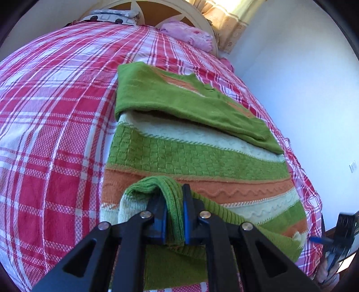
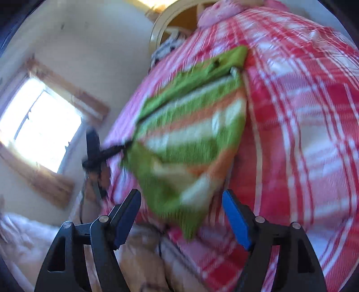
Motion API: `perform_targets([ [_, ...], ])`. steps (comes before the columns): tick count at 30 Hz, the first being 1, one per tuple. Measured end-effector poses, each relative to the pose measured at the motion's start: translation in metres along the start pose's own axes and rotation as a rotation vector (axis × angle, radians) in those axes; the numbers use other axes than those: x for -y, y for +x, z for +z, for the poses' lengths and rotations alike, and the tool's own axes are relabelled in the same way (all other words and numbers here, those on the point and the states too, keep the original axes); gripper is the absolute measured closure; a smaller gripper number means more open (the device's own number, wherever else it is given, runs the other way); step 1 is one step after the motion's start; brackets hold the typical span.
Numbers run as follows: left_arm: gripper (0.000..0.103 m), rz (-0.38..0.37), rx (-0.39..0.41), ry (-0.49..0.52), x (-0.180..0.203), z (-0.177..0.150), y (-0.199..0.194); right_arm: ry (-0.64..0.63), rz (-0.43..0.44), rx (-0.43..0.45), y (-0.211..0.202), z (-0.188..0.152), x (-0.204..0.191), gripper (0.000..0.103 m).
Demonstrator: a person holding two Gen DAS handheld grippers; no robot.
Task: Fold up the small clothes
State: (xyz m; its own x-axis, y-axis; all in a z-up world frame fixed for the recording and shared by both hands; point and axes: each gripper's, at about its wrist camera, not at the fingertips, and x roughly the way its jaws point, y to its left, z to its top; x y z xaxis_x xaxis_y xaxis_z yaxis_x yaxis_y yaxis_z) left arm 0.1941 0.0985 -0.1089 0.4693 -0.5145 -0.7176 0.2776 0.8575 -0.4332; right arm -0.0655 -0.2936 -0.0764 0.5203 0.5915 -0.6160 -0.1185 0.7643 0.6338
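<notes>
A: Two grippers up, one sweater. Your left gripper is pinching the ribbed green hem of the striped sweater, fabric bunched thick btwn the blue pads, jaws squeezed nearly together on it.

B: And the right gripper?

A: Spread wide, nothing btwn the fingers. No pad touches cloth. The sweater's near corner hangs just ahead of the gap in your right wrist view, but that frame is smeared w/ blur, so edges are rough.

B: Where's the sweater lying?

A: On the bed, on the red-and-white plaid cover, toward the side by the white wall. Body spread flat, stripes of green, cream and orange running across. One green sleeve is folded over the upper part, cuff pointing toward the wall side. The hem end you hold is lifted off the cover, humped up over your left fingers.

B: Anything else around?

A: Pink bundle up by the round headboard, a dotted pillow beside it. Curtain in the corner, sun on it. From your right wrist view you get a bright window w/ a wooden frame, and your left gripper shows there as a dark shape at the sweater's left edge, too blurred to read detail. In your left wrist view the right gripper pokes in at the far lower right, apart from the cloth.
</notes>
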Motion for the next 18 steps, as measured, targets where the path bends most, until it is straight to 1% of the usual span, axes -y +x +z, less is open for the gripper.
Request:
perform_targets([
  [1,0.091,-0.008,0.003,-0.011,-0.002,0.000,0.000,-0.011,0.008,-0.027,0.003,-0.009,-0.004,0.027],
  [3,0.091,-0.031,0.013,-0.039,-0.006,-0.003,-0.002,0.007,0.036,-0.044,0.009,-0.023,-0.005,0.027],
  [5,0.091,-0.034,0.014,-0.050,-0.006,-0.002,-0.002,0.066,0.047,-0.050,0.024,-0.030,0.003,0.027],
  [7,0.091,-0.030,0.019,-0.047,-0.004,-0.002,-0.003,0.132,0.041,-0.101,0.047,-0.034,0.016,0.028],
  [8,0.091,-0.023,0.021,-0.038,-0.003,-0.002,-0.004,0.143,0.035,-0.110,0.053,-0.036,0.019,0.028],
  [10,0.091,-0.015,0.021,-0.029,-0.002,-0.003,-0.004,0.127,0.031,-0.102,0.064,-0.038,0.020,0.028],
  [12,0.091,-0.015,0.022,-0.030,-0.002,-0.003,-0.004,0.127,0.077,-0.062,0.067,-0.038,0.020,0.028],
  [13,0.091,-0.017,0.024,-0.032,-0.003,-0.004,-0.005,0.133,0.107,-0.052,0.068,-0.037,0.020,0.033],
  [14,0.091,-0.018,0.025,-0.032,-0.003,-0.004,-0.006,0.133,0.131,-0.051,0.069,-0.037,0.019,0.057],
  [15,0.091,-0.017,0.025,-0.030,-0.003,-0.005,-0.007,0.123,0.125,-0.063,0.071,-0.036,0.019,0.065],
  [16,0.091,-0.016,0.025,-0.026,-0.002,-0.005,-0.009,0.106,0.097,-0.087,0.072,-0.036,0.018,0.083],
  [17,0.091,-0.017,0.026,-0.022,-0.002,-0.006,-0.012,0.097,0.085,-0.106,0.071,-0.035,0.017,0.094],
  [18,0.091,-0.019,0.026,-0.021,-0.001,-0.006,-0.016,0.099,0.092,-0.119,0.069,-0.033,0.017,0.095],
])
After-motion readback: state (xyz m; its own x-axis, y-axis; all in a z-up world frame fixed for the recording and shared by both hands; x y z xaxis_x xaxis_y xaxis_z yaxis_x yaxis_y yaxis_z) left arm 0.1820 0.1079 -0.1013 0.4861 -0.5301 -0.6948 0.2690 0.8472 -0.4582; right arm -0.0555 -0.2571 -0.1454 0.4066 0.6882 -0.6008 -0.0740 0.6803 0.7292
